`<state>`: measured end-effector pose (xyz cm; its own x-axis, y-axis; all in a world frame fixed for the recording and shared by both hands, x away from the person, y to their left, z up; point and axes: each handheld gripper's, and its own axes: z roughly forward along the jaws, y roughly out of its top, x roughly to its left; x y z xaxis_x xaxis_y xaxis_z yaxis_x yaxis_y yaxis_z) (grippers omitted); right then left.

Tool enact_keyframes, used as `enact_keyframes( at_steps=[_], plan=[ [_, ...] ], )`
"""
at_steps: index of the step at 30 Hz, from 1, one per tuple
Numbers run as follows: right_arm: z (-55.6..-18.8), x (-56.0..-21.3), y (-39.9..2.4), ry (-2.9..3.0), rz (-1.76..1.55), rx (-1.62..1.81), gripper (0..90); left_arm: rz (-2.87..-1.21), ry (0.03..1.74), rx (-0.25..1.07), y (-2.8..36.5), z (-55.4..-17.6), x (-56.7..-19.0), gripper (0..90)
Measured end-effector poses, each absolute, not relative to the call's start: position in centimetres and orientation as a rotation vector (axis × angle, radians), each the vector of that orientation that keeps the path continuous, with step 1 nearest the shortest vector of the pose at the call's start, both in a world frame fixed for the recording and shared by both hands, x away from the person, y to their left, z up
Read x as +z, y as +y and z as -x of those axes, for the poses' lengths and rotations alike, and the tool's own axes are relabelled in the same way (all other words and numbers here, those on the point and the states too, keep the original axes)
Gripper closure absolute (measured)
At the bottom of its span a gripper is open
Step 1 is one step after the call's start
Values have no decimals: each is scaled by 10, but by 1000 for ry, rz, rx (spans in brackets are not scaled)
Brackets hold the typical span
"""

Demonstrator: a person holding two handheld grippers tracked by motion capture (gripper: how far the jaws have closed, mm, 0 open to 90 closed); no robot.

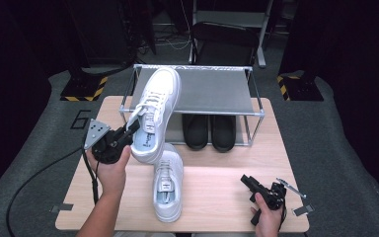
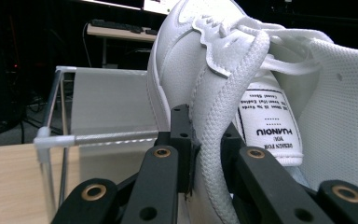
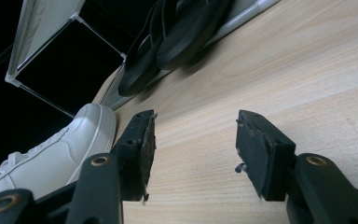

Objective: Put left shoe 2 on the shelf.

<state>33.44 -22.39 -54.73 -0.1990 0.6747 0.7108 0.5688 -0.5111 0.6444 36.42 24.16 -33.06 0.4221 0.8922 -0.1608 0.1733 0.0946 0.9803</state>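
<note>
I note the left gripper [image 1: 132,129] clamped on the collar of a white lace-up sneaker [image 1: 155,113], held tilted above the light wooden desk [image 1: 217,197], toe over the metal-framed shoe rack [image 1: 212,89]. The right gripper [image 1: 249,183] rests wide, empty.

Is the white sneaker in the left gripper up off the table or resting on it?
Up: the left gripper holds the sneaker by its collar, toe above the rack.

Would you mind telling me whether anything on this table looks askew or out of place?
Only the lifted white sneaker: the left gripper holds it by its collar, tilted, toe over the rack's top shelf. The other sneaker lies flat on the table.
</note>
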Motion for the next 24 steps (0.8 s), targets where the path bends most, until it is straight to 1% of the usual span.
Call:
enact_keyframes(
  at_steps=[14, 18, 21, 24],
  plan=[
    [-334, -548, -224, 1501, -1939, 1829, 472, -1417, 1019, 700, 213, -401, -312, 822],
    [-334, -548, -225, 1501, -1930, 1834, 472, -1394, 1028, 666, 202, -415, -307, 822],
    [-334, -548, -225, 1499, -1932, 1833, 472, -1416, 1022, 678, 195, -424, -301, 822],
    [-334, -548, -225, 1492, -1933, 1836, 472, -1408, 1031, 651, 187, -435, -295, 823]
  ],
)
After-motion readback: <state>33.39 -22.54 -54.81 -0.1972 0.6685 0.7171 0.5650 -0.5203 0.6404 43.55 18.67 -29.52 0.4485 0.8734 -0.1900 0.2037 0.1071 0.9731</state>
